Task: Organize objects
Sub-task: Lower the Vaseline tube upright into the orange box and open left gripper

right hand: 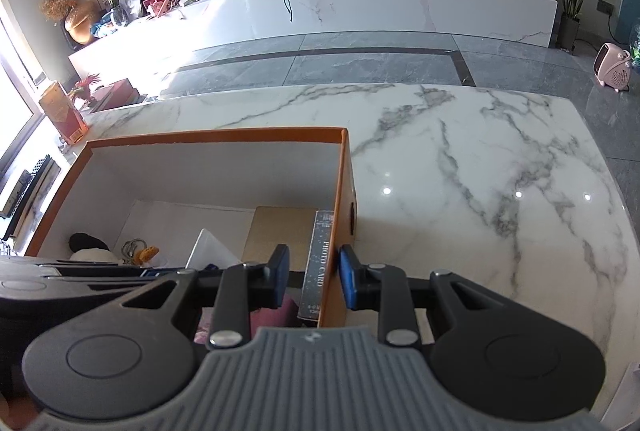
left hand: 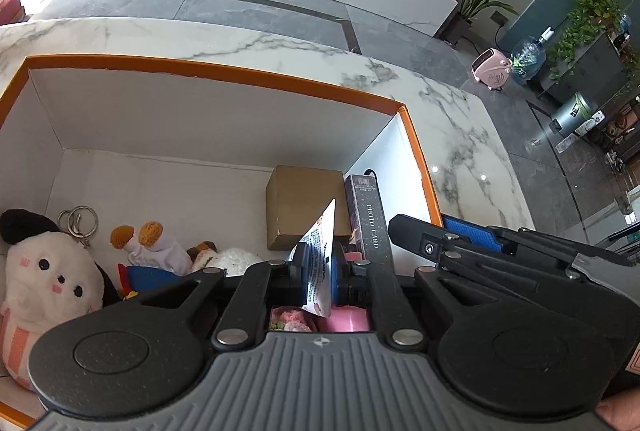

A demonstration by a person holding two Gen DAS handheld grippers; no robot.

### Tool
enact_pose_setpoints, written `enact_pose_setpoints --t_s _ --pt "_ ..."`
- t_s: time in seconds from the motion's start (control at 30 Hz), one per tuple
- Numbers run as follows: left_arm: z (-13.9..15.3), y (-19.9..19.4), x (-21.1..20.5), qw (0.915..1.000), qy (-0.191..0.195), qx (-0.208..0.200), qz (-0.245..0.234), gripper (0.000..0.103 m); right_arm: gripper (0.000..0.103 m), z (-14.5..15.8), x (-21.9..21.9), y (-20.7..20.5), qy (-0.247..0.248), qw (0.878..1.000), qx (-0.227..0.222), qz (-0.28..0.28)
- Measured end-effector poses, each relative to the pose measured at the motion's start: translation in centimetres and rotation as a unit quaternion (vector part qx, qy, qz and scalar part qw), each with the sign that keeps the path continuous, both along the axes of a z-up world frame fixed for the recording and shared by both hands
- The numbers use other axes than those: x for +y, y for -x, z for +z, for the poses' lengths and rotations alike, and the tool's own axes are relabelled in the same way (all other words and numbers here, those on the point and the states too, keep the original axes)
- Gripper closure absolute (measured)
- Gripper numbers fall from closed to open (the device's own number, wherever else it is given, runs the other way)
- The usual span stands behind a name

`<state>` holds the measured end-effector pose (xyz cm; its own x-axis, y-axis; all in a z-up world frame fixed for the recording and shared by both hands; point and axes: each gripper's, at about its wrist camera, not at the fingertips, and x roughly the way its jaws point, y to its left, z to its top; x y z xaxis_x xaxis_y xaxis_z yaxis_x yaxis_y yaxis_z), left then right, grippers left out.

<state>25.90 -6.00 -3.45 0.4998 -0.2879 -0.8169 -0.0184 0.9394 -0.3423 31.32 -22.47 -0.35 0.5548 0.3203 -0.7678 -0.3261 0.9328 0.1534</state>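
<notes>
The left gripper (left hand: 319,273) was clenched on a thin printed card (left hand: 320,263), which stood edgewise between its blue pads at the lower centre of the left wrist view, over the inside of the orange-rimmed box (left hand: 224,71). The main risk looked like the card slipping or bending: it was pinched only across a narrow band, and any brush against the brown carton (left hand: 306,205) or the dark "PHOTO CARD" box (left hand: 370,219) just behind it could twist it free. Dropped loosely, it might land on the pink items below the jaws, or among the plush toys (left hand: 48,271) at the lower left. The right gripper (right hand: 313,277), at the lower centre of its own view, straddled the box's right wall (right hand: 340,215), jaws partly apart; whether the pads actually pressed on the wall could not be told. If they did not, the box could shift on the marble table (right hand: 480,159). Both grippers pointed steeply downward, side by side.
</notes>
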Motion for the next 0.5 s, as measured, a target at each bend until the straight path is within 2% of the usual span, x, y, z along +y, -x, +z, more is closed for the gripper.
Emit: enact_pose_setpoints --t_s 0.1,0.2,0.37,0.5 --pt "0.0 -0.1 -0.1 0.9999 0.004 -0.001 -0.01 0.09 0.077 -0.2 -0.1 0.0 0.0 1.0 0.004 -0.007" --pt "-0.2 -0.3 0.0 0.9995 0.023 0.003 -0.023 0.085 0.08 -0.2 -0.3 0.0 -0.001 1.0 0.006 -0.016" --pt "-0.5 -0.4 0.7 0.9978 0.059 0.013 -0.026 0.078 0.079 0.0 -0.9 0.2 -0.009 0.999 0.008 -0.03" --pt "0.1 0.1 0.9 0.9979 0.058 0.002 -0.029 0.065 0.078 0.1 -1.0 0.7 -0.008 0.999 0.009 -0.032"
